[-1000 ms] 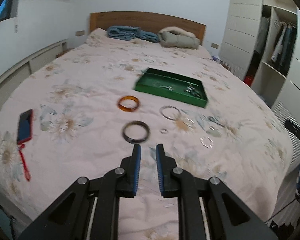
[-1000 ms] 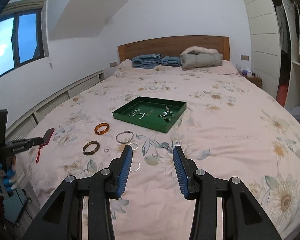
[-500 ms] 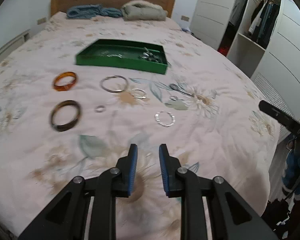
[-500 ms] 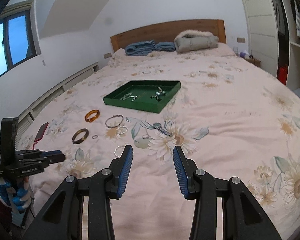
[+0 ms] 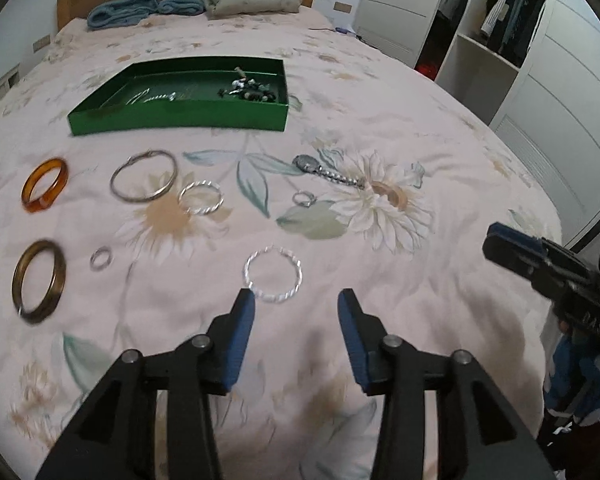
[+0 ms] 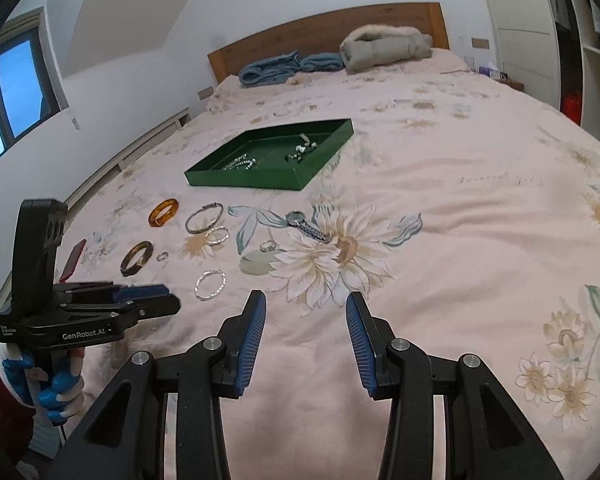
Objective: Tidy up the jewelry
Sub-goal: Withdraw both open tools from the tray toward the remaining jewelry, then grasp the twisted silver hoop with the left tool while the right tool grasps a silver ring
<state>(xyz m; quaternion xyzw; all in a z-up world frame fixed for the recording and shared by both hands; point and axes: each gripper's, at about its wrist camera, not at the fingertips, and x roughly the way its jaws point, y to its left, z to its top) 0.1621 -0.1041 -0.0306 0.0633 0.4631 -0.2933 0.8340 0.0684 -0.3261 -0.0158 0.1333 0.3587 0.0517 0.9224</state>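
Jewelry lies loose on a floral bedspread in front of a green tray point(image 5: 180, 122) that holds chains and beads. Just ahead of my left gripper point(image 5: 296, 300) lies a twisted silver bangle point(image 5: 273, 279); its jaws are opening, with nothing between them. Farther off lie a second twisted bangle point(image 5: 201, 198), a plain silver bangle point(image 5: 144, 175), an amber bangle point(image 5: 45, 185), a dark brown bangle point(image 5: 39, 280), a small ring point(image 5: 100, 258), another ring point(image 5: 304, 199) and a watch point(image 5: 327, 171). My right gripper point(image 6: 306, 304) stands open and empty above bare bedspread, right of the near twisted bangle point(image 6: 210, 285).
Folded blue blankets point(image 6: 288, 66) and a grey coat point(image 6: 384, 46) lie by the wooden headboard. A red phone point(image 6: 74, 258) lies at the bed's left edge. An open wardrobe point(image 5: 496, 20) stands to the right. A gloved hand point(image 6: 48, 376) holds the left gripper.
My left gripper swung right and sank toward the near twisted bangle, and its jaws went from nearly shut to open. My right gripper sank toward the bed, jaws unchanged.
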